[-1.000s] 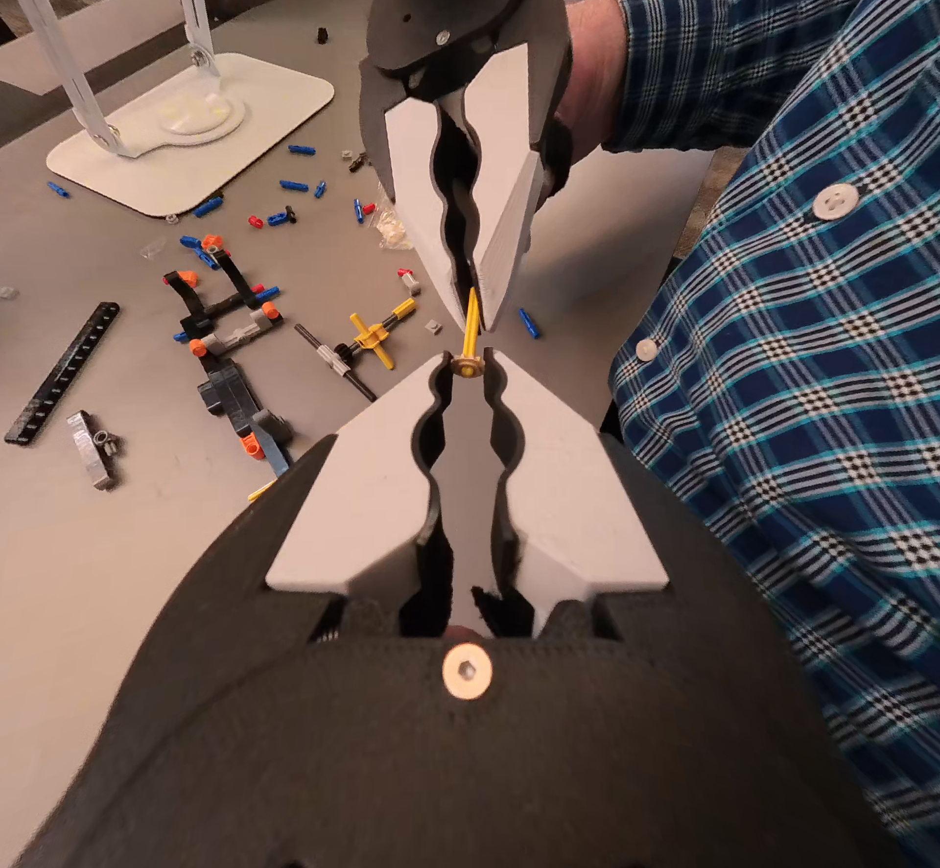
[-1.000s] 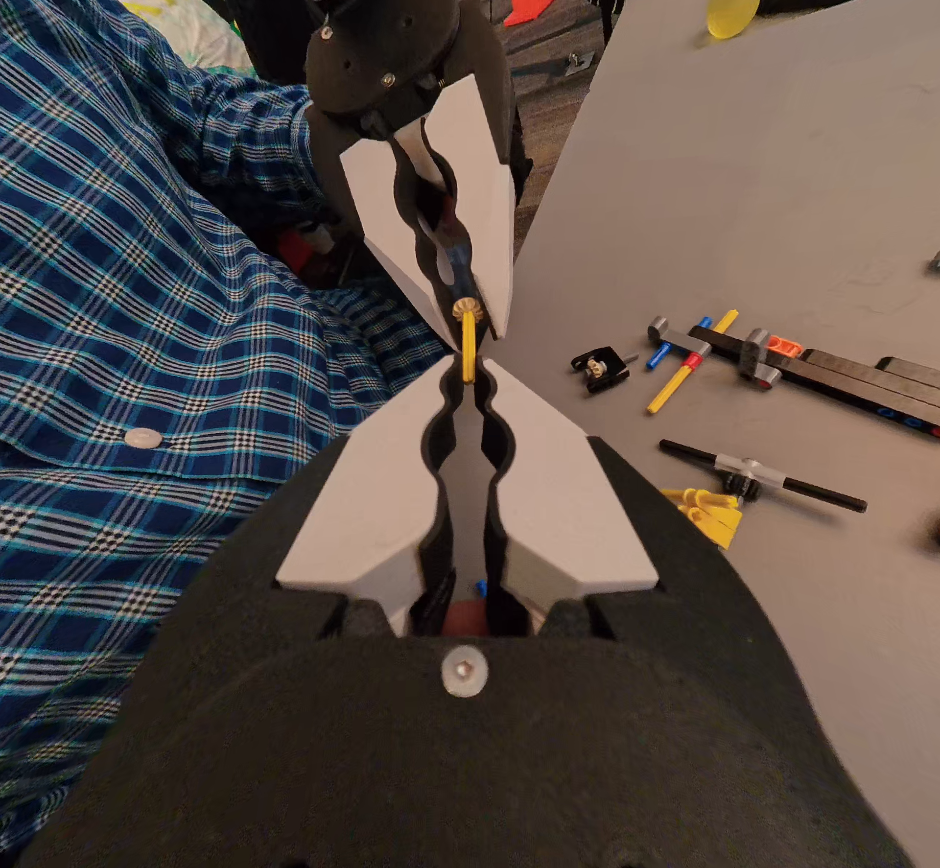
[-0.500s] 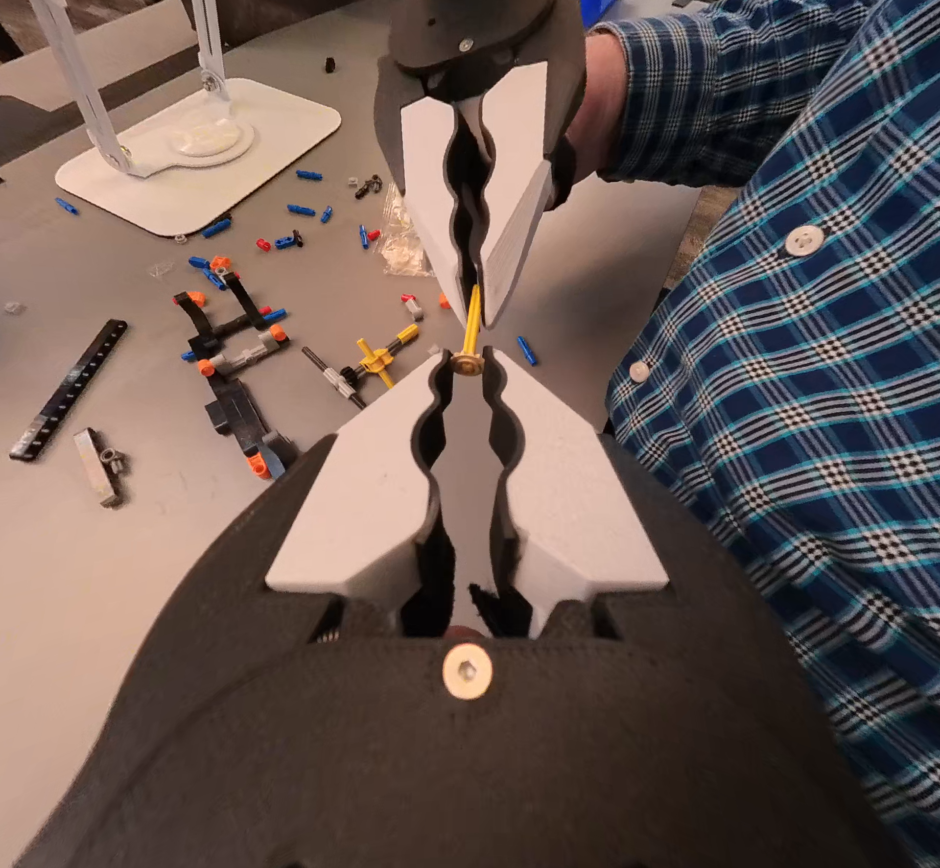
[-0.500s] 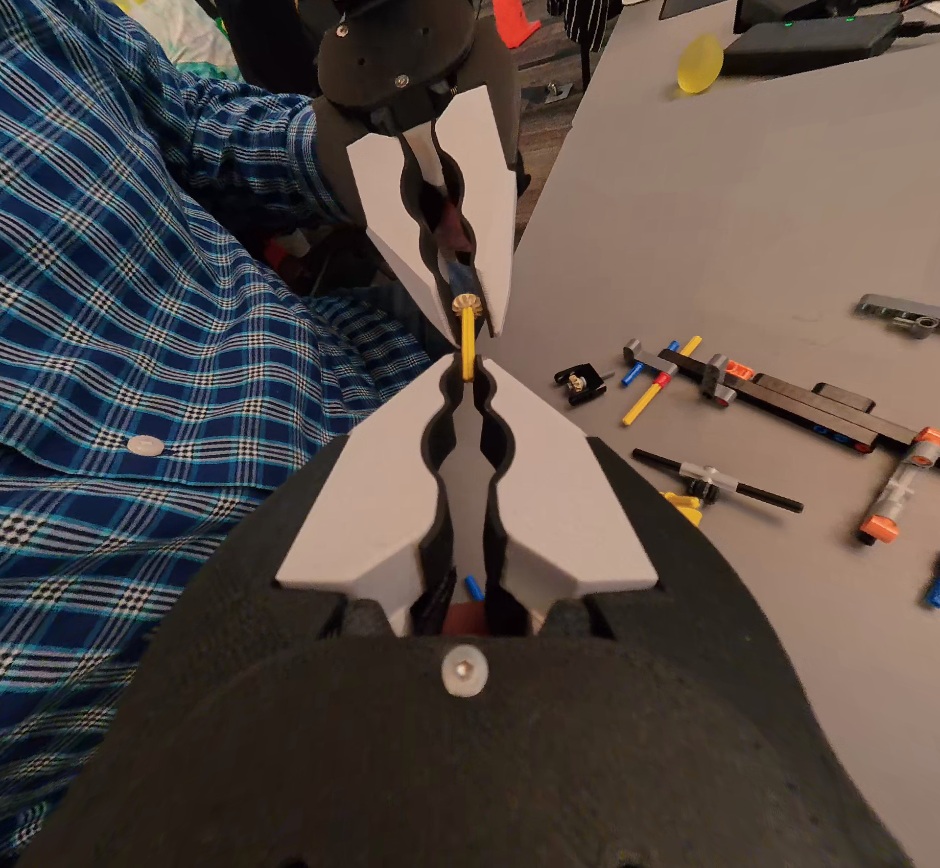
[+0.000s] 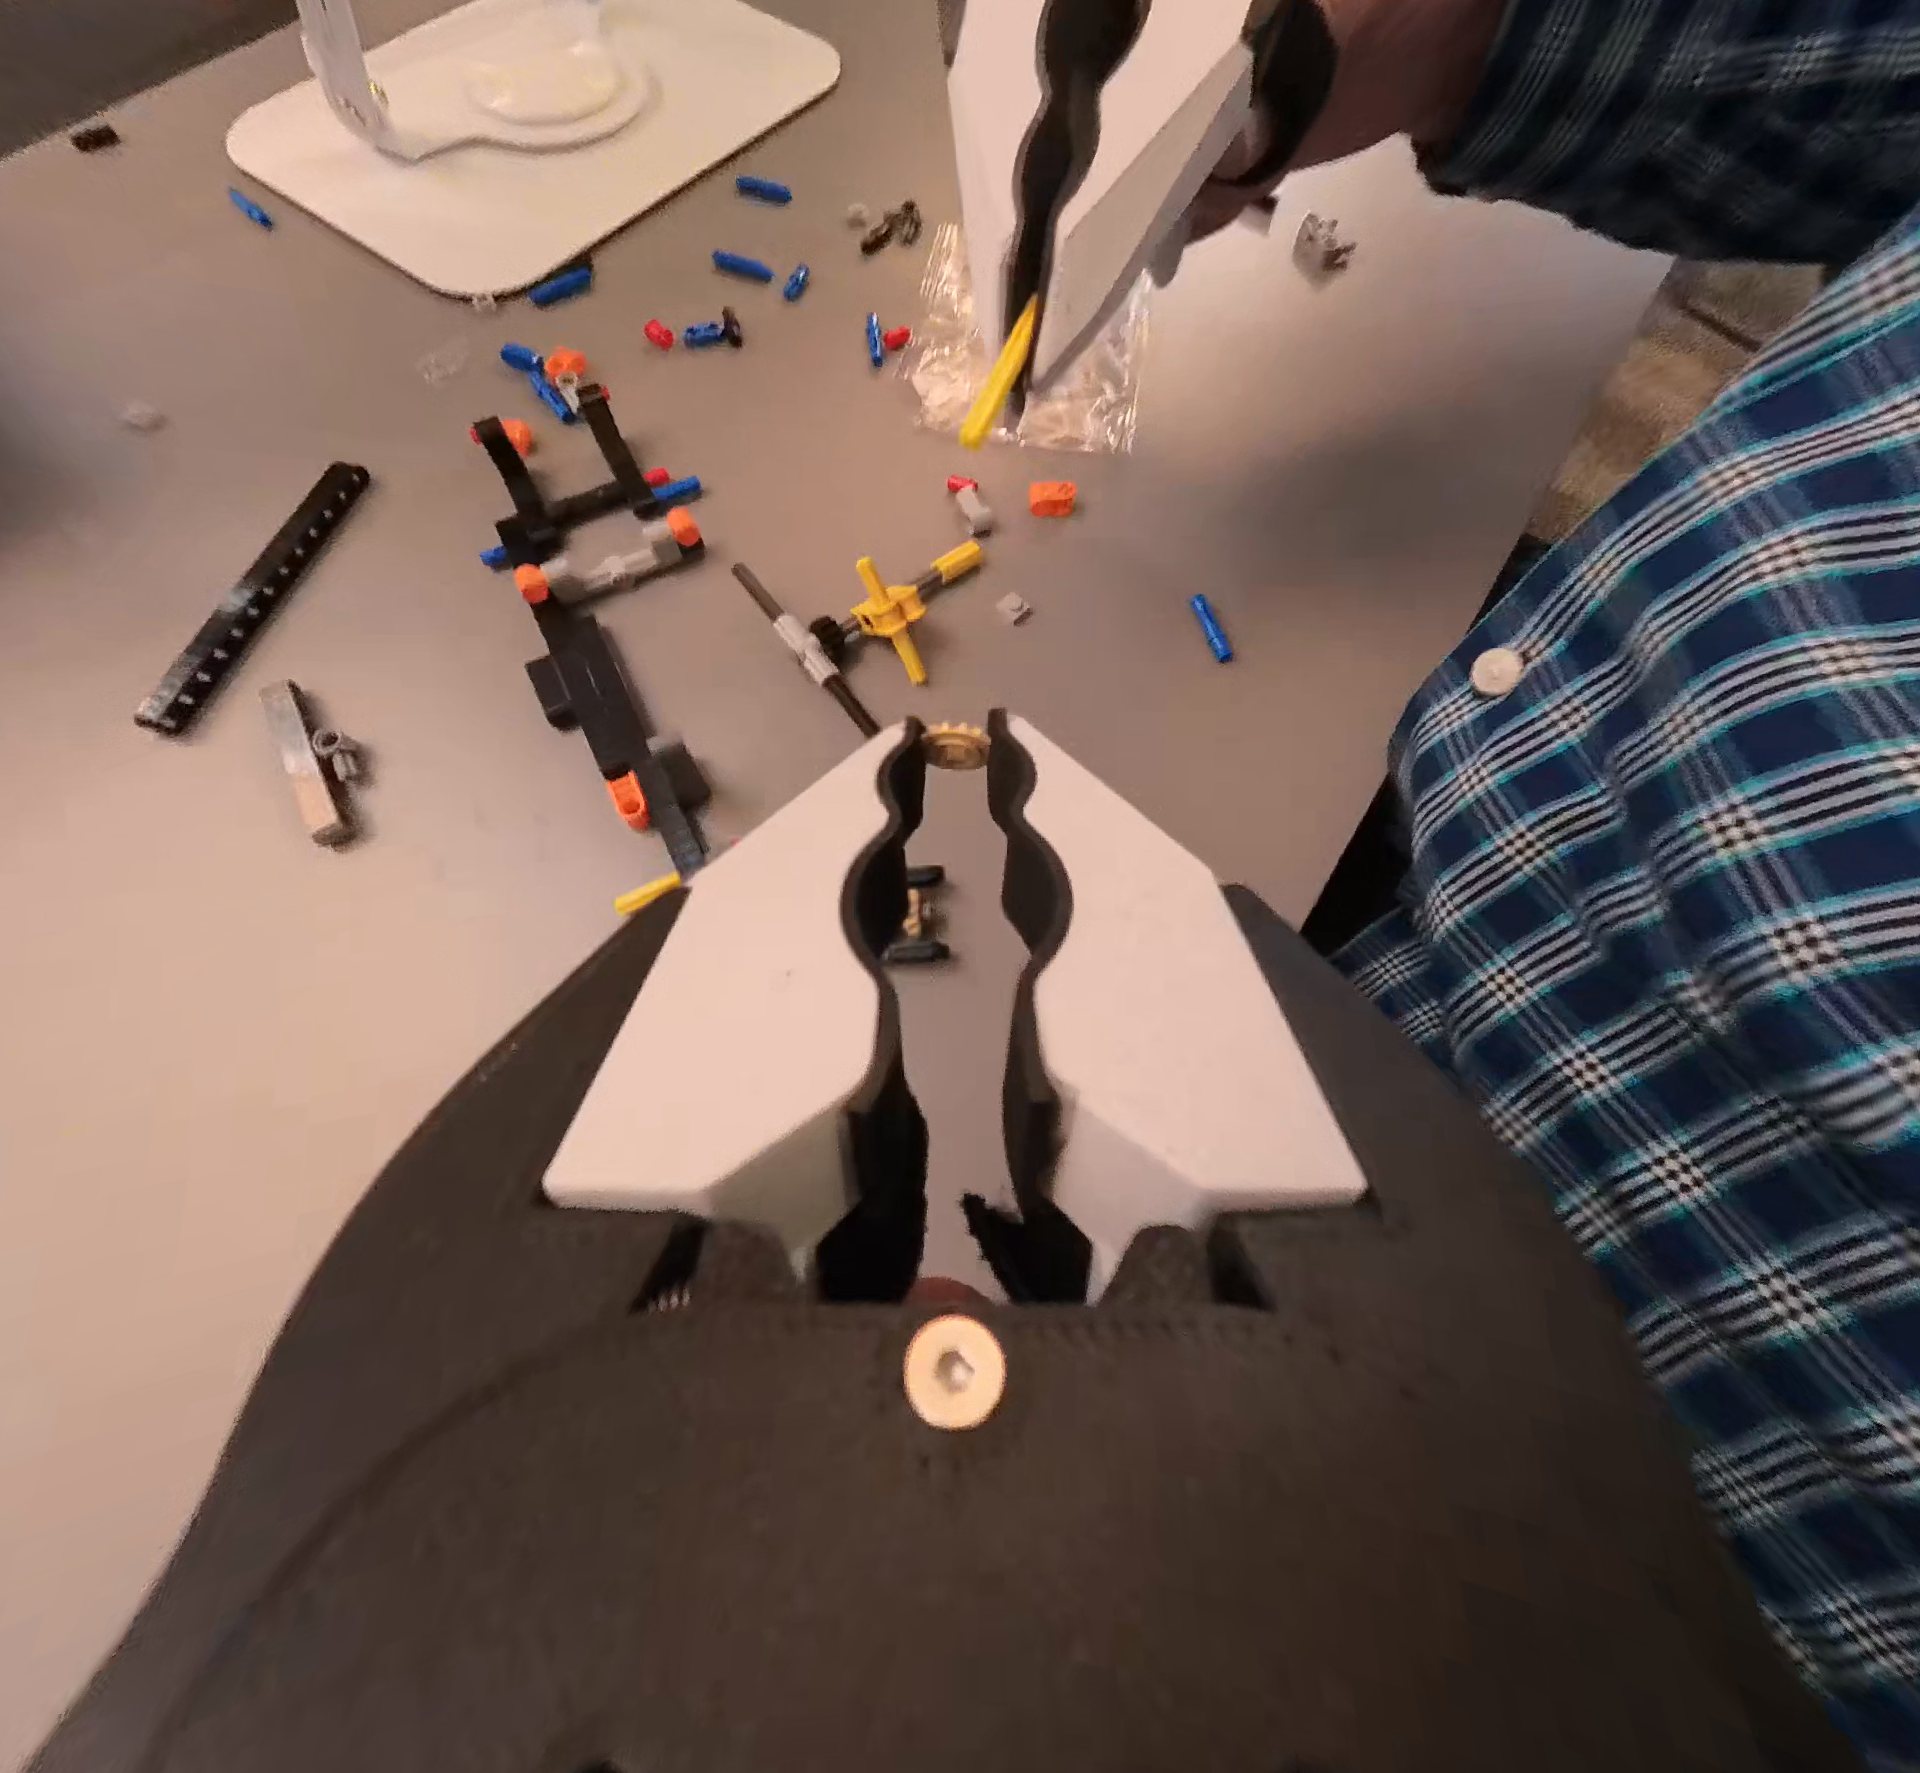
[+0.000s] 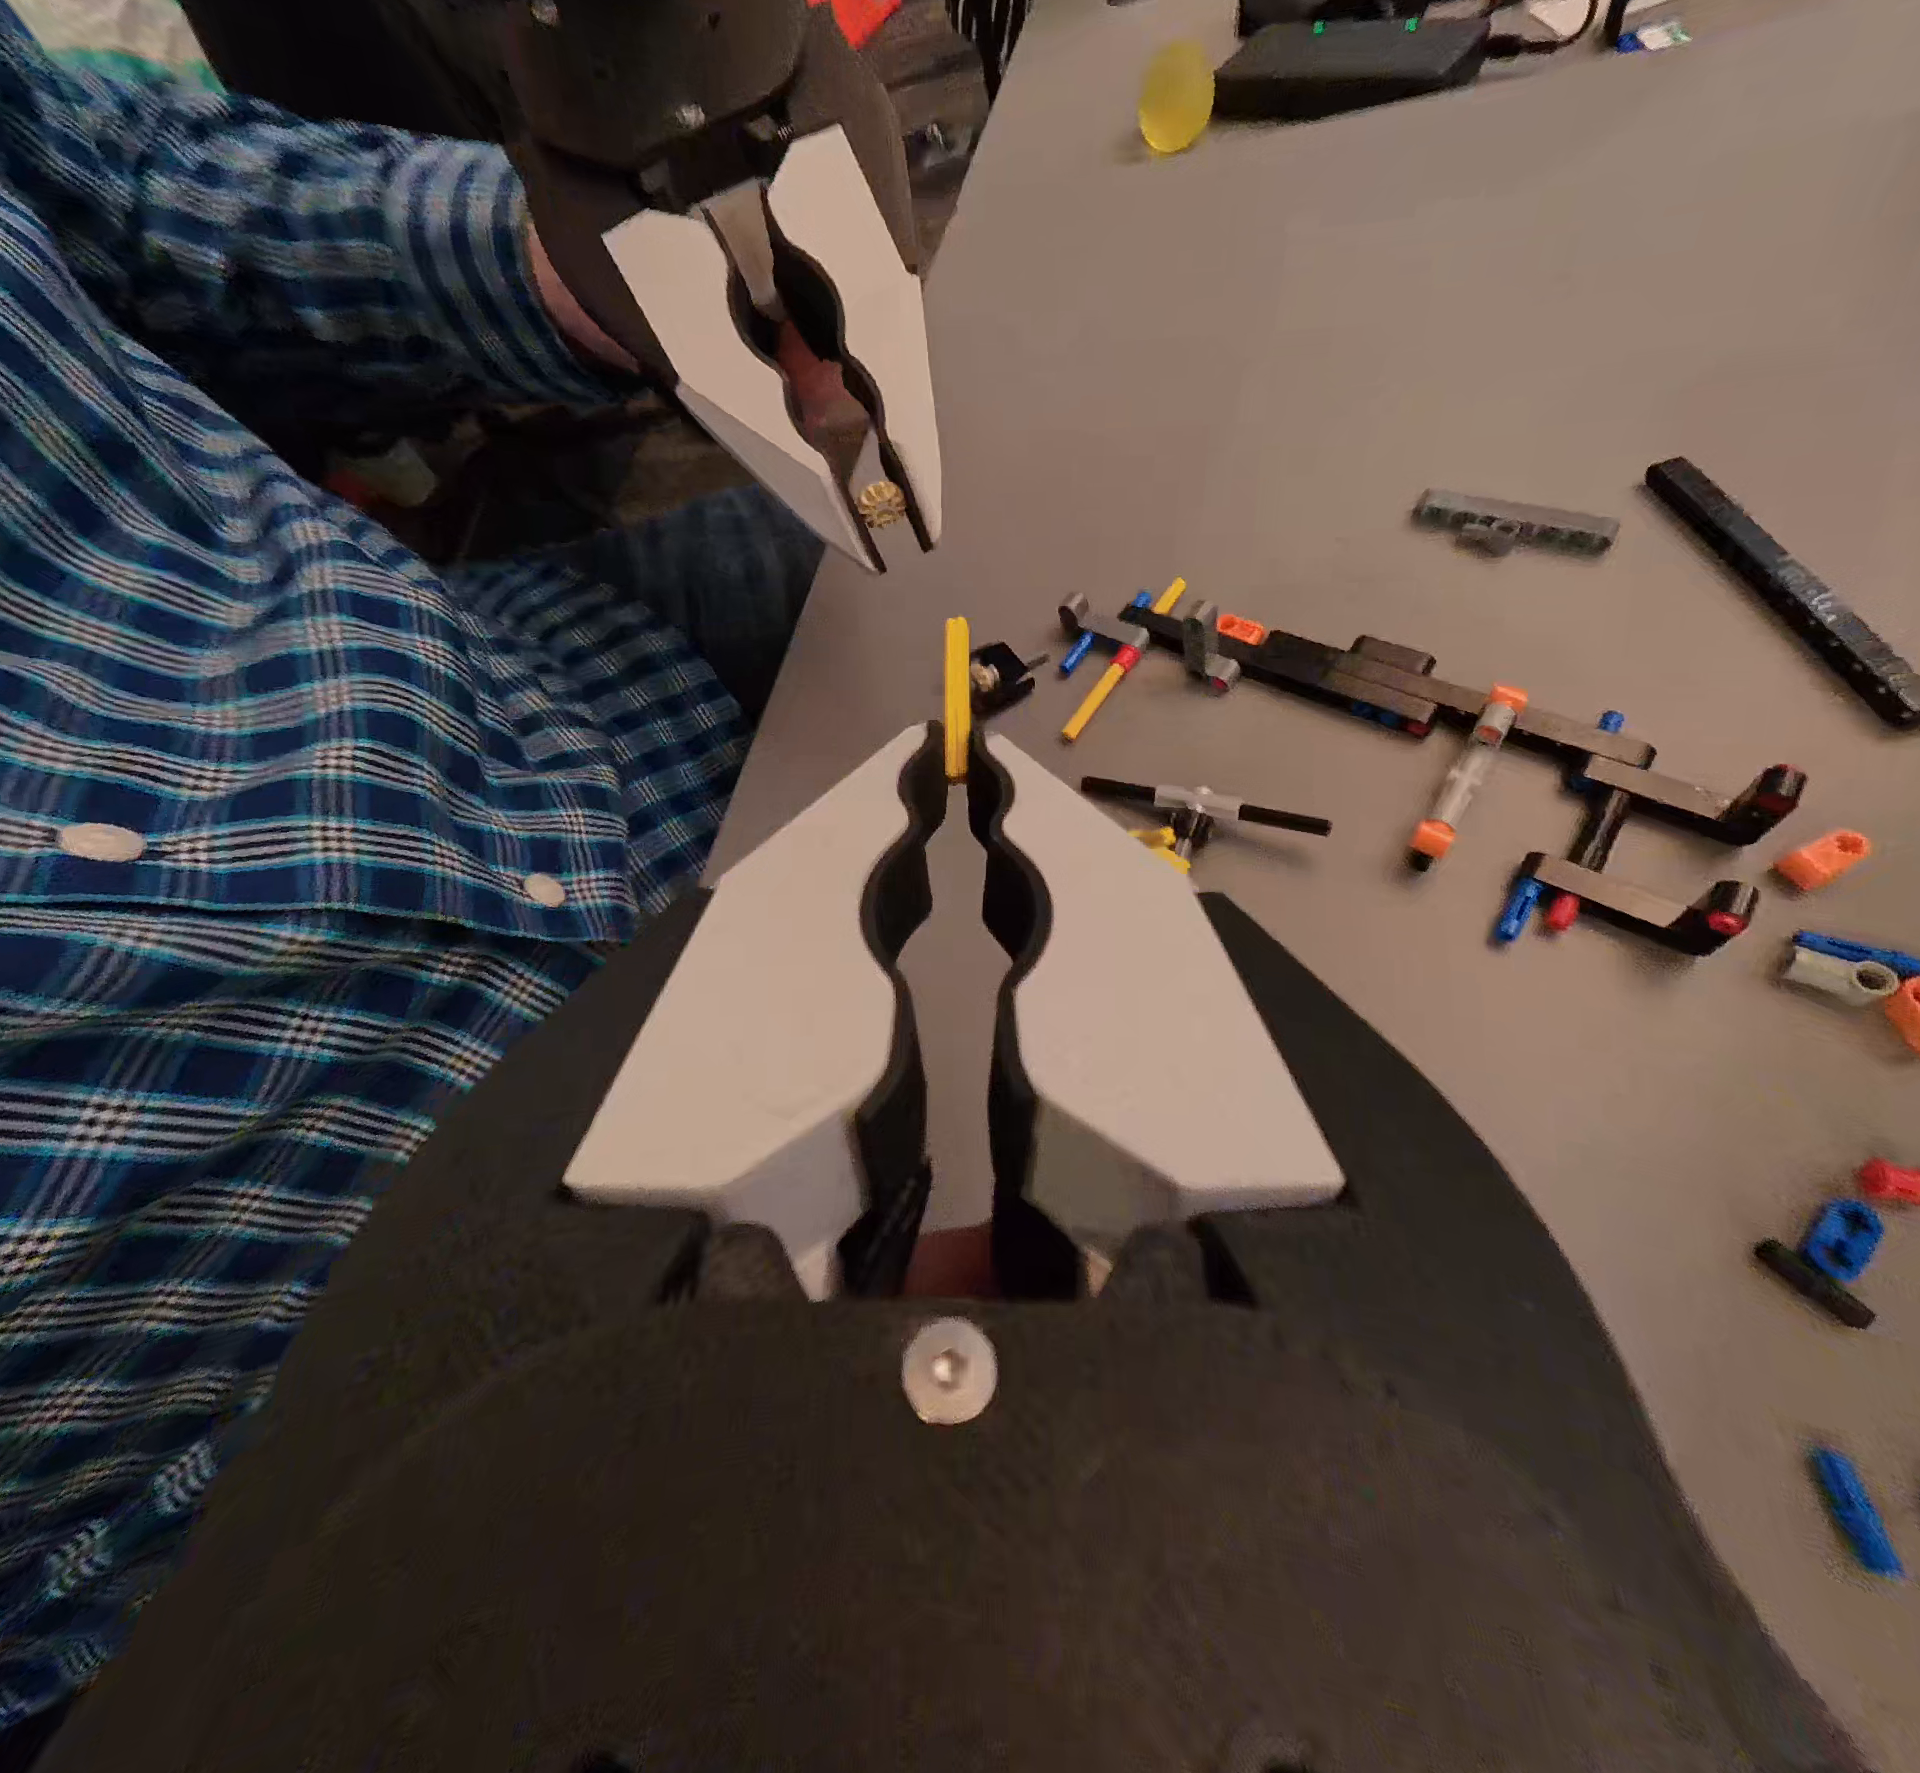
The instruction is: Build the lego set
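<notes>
The left gripper (image 5: 954, 744) pinches a small tan gear (image 5: 952, 747) between the very tips of its pale, wedge-shaped fingers (image 5: 769, 975), whose inner edges are lined with wavy black pads. The gear is a toothed disc of glossy plastic with a hole through its middle, held above the near part of the table. The right gripper (image 6: 956, 755) is closed tight on a thin yellow axle (image 6: 956, 693), a straight ribbed rod that sticks out past its fingertips. Gear and axle are apart, the two tools pointing toward each other with a clear gap between them.

Below them lies the smooth matte grey table (image 5: 260, 944). On it, left of the grippers in the left wrist view, sits a partly built black frame (image 5: 582, 580) of flat beams with orange and grey connectors. Near it is a black rod crossed by a yellow cross-shaped piece (image 5: 883, 617), and a long black studded beam (image 5: 255, 596) farther left. Small blue pins (image 5: 1210, 627) and red bits are scattered about. A crinkled clear plastic bag (image 5: 1081, 383) lies under the right gripper, and a white rounded stand base (image 5: 540, 123) sits at the far side. A blue plaid woven sleeve (image 5: 1683, 30) covers the arm holding the right gripper.
</notes>
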Action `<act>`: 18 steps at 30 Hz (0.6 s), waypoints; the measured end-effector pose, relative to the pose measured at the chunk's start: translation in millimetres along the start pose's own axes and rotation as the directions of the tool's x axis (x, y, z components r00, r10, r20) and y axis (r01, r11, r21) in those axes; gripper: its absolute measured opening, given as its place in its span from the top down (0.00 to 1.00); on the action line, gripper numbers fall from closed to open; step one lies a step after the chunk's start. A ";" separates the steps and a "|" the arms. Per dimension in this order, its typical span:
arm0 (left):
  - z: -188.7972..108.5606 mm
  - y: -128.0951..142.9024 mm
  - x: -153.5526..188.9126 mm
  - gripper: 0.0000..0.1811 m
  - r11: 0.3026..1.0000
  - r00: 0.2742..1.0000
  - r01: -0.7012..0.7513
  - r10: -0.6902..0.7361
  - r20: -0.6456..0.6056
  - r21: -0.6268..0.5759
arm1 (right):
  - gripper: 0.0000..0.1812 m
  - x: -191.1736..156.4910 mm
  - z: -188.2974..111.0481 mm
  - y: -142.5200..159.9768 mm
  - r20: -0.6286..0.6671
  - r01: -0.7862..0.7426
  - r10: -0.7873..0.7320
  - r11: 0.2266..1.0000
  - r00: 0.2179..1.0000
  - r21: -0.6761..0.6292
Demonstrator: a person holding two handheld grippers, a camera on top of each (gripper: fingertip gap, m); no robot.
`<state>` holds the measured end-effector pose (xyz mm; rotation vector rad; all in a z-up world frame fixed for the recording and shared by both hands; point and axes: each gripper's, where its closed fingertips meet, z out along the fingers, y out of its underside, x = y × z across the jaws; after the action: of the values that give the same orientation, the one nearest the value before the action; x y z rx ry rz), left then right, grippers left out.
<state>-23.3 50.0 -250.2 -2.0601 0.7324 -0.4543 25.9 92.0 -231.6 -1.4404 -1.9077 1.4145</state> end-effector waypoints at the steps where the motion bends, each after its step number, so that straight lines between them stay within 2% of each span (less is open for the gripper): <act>1: 0.6 3.0 0.0 0.95 1.000 1.000 0.008 -0.008 0.013 -0.006 | 0.99 0.1 3.5 3.7 -0.002 0.006 -0.006 1.000 1.000 -0.020; 6: -0.4 20.5 -4.7 0.95 0.994 0.992 0.111 -0.109 0.064 -0.019 | 0.99 0.9 16.1 11.2 -0.001 0.035 -0.035 0.997 0.999 -0.073; 18: 3.9 33.0 -3.4 0.95 0.990 0.981 0.141 -0.136 0.141 -0.023 | 0.99 -0.3 36.1 23.3 0.027 0.088 -0.085 0.984 0.996 -0.155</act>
<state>-34.5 40.1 -280.0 -2.1585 0.5189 -0.3743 10.6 73.4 -267.2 -1.3972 -2.1075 1.2704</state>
